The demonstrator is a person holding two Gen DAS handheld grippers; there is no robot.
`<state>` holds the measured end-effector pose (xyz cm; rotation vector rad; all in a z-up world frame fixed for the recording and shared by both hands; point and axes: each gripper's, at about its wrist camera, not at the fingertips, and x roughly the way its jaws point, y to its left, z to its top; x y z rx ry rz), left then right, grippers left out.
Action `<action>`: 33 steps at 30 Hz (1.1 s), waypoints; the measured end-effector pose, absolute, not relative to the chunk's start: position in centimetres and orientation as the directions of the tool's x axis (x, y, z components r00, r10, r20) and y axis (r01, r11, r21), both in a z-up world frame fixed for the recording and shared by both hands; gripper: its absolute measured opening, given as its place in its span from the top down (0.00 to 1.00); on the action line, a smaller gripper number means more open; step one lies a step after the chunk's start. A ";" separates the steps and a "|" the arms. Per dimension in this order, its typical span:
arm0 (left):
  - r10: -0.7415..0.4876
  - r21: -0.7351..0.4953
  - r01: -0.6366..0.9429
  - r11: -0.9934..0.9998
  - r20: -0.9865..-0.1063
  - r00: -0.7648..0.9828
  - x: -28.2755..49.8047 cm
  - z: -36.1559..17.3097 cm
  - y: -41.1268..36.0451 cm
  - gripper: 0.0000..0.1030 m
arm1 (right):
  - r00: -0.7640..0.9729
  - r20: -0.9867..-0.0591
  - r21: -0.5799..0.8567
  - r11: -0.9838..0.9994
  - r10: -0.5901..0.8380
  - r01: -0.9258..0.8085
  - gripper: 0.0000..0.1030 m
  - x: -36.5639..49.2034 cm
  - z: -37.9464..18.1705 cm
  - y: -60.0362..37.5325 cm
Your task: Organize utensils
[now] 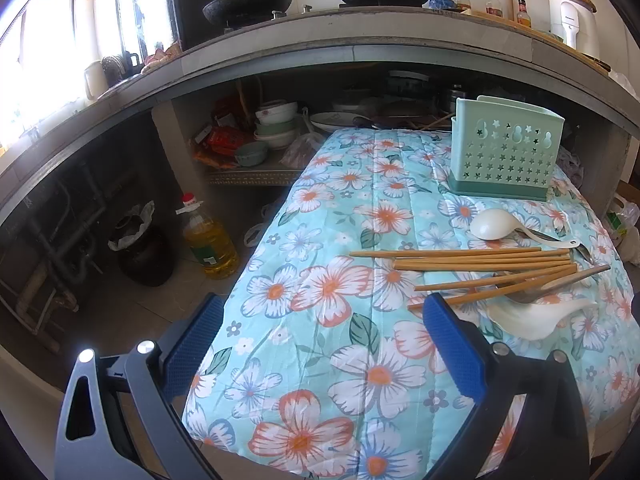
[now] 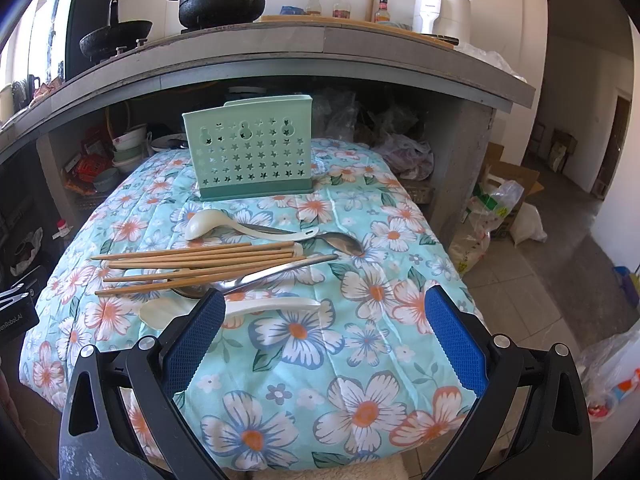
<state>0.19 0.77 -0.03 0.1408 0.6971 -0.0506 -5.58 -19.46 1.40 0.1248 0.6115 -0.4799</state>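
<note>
A mint green perforated utensil holder (image 1: 505,155) (image 2: 249,153) stands upright at the far side of the flowered tablecloth (image 1: 328,360) (image 2: 328,344). In front of it lie several wooden chopsticks (image 1: 472,259) (image 2: 192,258), a white spoon (image 1: 490,224) (image 2: 208,222), another white spoon (image 1: 532,318) (image 2: 264,306) nearer, and metal spoons (image 1: 568,280) (image 2: 280,270). My left gripper (image 1: 320,312) is open and empty, left of the pile. My right gripper (image 2: 326,308) is open and empty, just in front of the nearer white spoon.
A stone counter (image 1: 360,36) (image 2: 320,44) with pots and bottles overhangs the far side. Bowls and packets (image 1: 272,128) sit on shelves below. An oil bottle (image 1: 208,240) and a dark jar (image 1: 140,248) stand on the floor to the left. Bags and boxes (image 2: 500,208) lie to the right.
</note>
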 end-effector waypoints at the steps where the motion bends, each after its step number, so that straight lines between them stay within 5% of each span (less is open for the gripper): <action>1: 0.000 0.112 0.094 0.989 -0.643 0.765 0.2 -0.1 0.8 0.05 | 0.713 -0.579 -0.027 0.883 -0.396 0.469 0.07 -5.6 1.4 -19.5; 33: 0.043 0.196 0.109 0.974 -0.639 0.768 -0.4 -0.1 1.5 0.05 | 0.715 -0.578 -0.021 0.883 -0.394 0.469 0.07 -5.7 1.5 -19.5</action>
